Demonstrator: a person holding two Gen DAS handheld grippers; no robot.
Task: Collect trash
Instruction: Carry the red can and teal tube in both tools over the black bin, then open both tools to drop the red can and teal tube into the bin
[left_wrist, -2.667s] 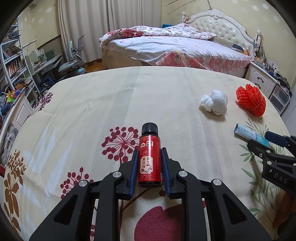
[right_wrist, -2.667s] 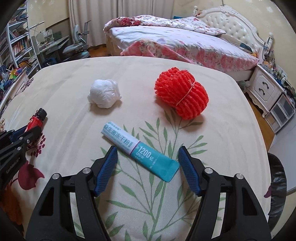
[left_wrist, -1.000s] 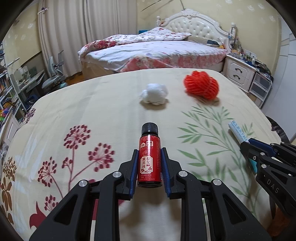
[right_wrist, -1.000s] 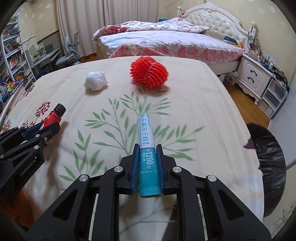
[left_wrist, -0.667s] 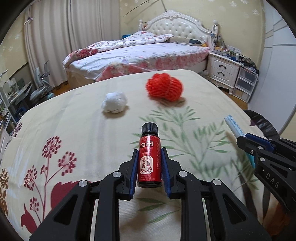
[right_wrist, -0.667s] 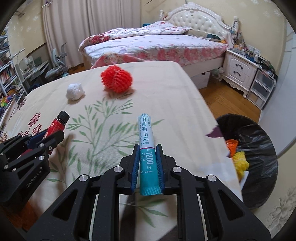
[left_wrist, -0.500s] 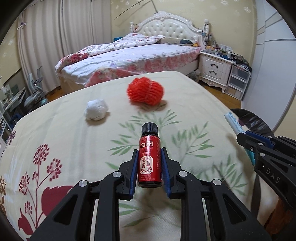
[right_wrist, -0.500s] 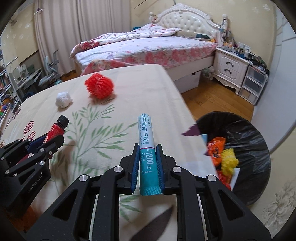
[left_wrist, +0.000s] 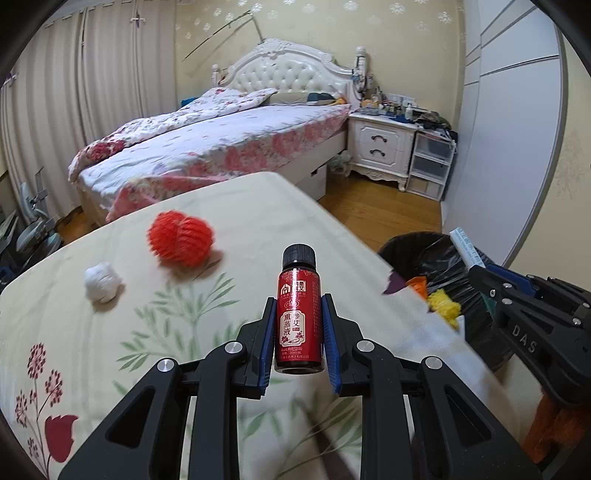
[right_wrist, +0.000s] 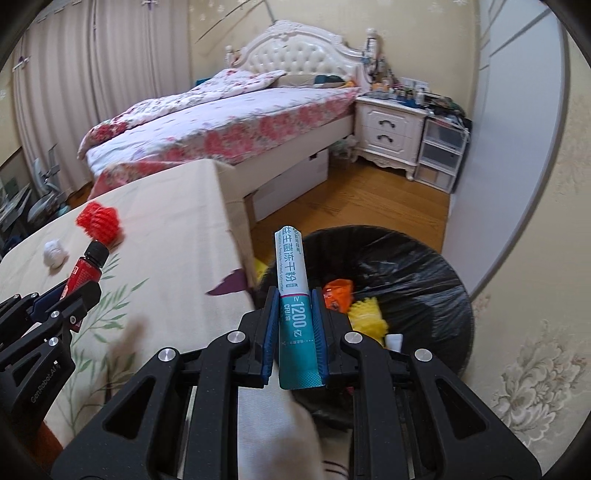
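**Both grippers loaded, right one over the bin**

Bed (left_wrist: 229, 147) with floral quilt is filling the upper centre of both views; white nightstand (left_wrist: 384, 147) is standing to its right.

Table (left_wrist: 258, 206), covered in a cream cloth with leaf and flower print, is taking up the lower left of both frames. Its corner is sitting just beside the trash bin (right_wrist: 424, 266), a black-bagged bin on the wood floor at centre right of the right wrist view, with orange, yellow and white scraps lying inside.

Left gripper (left_wrist: 299, 343) is occupying the bottom centre of its own view, blue pads pressing both sides of the red bottle (left_wrist: 298, 317), black cap pointing up the frame, over the table cloth. Jaws are narrowed to the bottle's width.

Right gripper (right_wrist: 294, 332) is clamping the teal and white sachet (right_wrist: 293, 295) near its teal end, white end pointing up the frame; the sachet is overlapping the bin's left rim in the picture.

Red mesh ball (left_wrist: 181, 240) is lying on the table at left centre, slightly blurred. White paper wad (left_wrist: 101, 282) is lying just below and left of it, apart from it.
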